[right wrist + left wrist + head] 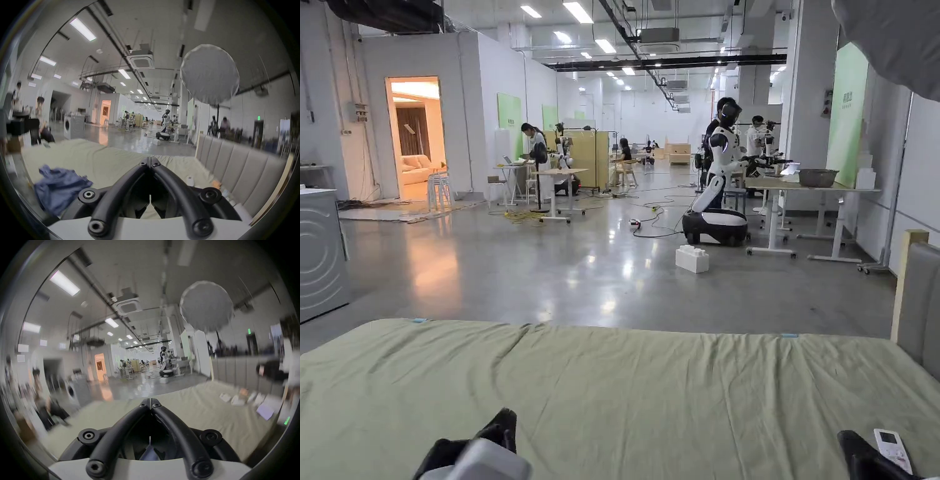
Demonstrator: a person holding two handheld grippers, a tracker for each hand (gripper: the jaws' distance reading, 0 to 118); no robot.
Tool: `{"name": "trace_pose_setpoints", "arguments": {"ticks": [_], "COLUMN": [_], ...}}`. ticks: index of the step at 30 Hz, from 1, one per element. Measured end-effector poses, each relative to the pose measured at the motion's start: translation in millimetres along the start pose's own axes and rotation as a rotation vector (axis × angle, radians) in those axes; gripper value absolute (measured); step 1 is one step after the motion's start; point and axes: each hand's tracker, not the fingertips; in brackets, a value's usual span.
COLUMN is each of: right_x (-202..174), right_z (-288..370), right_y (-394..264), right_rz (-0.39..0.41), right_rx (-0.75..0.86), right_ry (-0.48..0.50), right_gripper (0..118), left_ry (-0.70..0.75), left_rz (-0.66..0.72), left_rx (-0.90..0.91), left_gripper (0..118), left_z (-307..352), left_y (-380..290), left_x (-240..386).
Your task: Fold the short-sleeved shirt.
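Both tools are hovering closed and empty over the bed point(625, 375), the left tool point(150, 402) and right tool point(150, 160) gripping nothing. The crumpled blue shirt point(60, 183) is lying at the bed's near left; folding seemingly not begun, reaching and spreading it likely coming next.

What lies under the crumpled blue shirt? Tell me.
The blue shirt lies bunched on the pale green bed sheet, which spreads out around it. Whatever sits directly beneath its folds is covered and cannot be seen.
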Motion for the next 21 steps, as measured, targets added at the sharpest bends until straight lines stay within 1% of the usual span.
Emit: {"name": "trace_pose_setpoints", "arguments": {"ticks": [1, 2, 3, 4, 5, 7, 8, 9, 10, 11, 12, 13, 15, 16, 17, 18, 19, 20, 21], "right_x": [-12.8, -28.4, -38.4, -59.3, -71.9, -89.0, -96.7, -104.6, -109.4, -112.3, -109.3, -104.0, -85.7, -70.2, -50.7, -37.1, -19.0, -5.4, 4.6], "right_z": [3.1, 4.6, 5.6, 9.8, 12.3, 20.2, 26.3, 28.7, 30.9, 30.7, 29.1, 24.0, 11.3, 3.4, -2.1, -3.4, -2.9, 0.8, 7.3], "right_y": [-2.8, -9.9, -18.0, -31.0, -47.3, -73.6, -86.2, -94.4, -100.2, -100.9, -101.6, -93.9, -68.5, -53.5, -38.0, -29.9, -20.3, -17.5, -22.5], "right_rz": [0.213, 0.453, 0.59, 0.794, 0.902, 1.059, 1.114, 1.141, 1.154, 1.142, 1.109, 1.042, 0.861, 0.687, 0.493, 0.36, 0.166, -0.015, -0.197], "right_rx": [0.006, 0.0, -0.002, 0.042, 0.022, 0.021, 0.068, 0.067, 0.062, 0.05, 0.046, 0.027, -0.001, -0.022, -0.029, -0.035, -0.047, -0.057, -0.082], "right_ry": [0.014, 0.049, 0.06, 0.101, 0.168, 0.312, 0.376, 0.408, 0.456, 0.463, 0.443, 0.415, 0.296, 0.229, 0.158, 0.104, 0.011, -0.057, -0.106], "right_gripper": [0, 0, 0, 0, 0, 0, 0, 0, 0, 0, 0, 0, 0, 0, 0, 0, 0, 0, 0], "left_ry": [0.036, 0.013, -0.035, -0.118, -0.194, -0.279, -0.283, -0.281, -0.336, -0.368, -0.358, -0.349, -0.293, -0.263, -0.232, -0.215, -0.191, -0.172, -0.156], "left_rz": [-0.239, -0.407, -0.477, -0.519, -0.558, -0.632, -0.655, -0.67, -0.686, -0.681, -0.659, -0.61, -0.433, -0.306, -0.109, 0.005, 0.182, 0.338, 0.48], "left_rx": [-0.001, 0.006, 0.015, -0.003, -0.02, -0.01, 0.018, 0.025, 0.009, -0.018, -0.029, -0.05, -0.041, -0.045, -0.032, -0.022, 0.001, 0.026, 0.044], "left_gripper": [0, 0, 0, 0, 0, 0, 0, 0, 0, 0, 0, 0, 0, 0, 0, 0, 0, 0, 0], "left_z": [-0.7, -0.1, 0.9, 3.1, 8.0, 17.8, 21.0, 23.9, 25.9, 25.5, 25.4, 21.0, 14.9, 11.4, 10.3, 9.3, 11.2, 12.8, 15.5], "left_y": [-3.5, -20.3, -29.2, -39.5, -50.2, -73.3, -84.8, -93.1, -101.4, -101.9, -101.4, -102.4, -81.9, -68.9, -43.4, -32.1, -25.3, -21.5, -36.6], "left_x": [17.0, 32.3, 40.6, 50.9, 63.6, 86.7, 97.2, 103.5, 110.6, 111.8, 111.8, 106.0, 80.6, 62.4, 38.8, 21.2, 0.0, -15.4, -23.5]}}
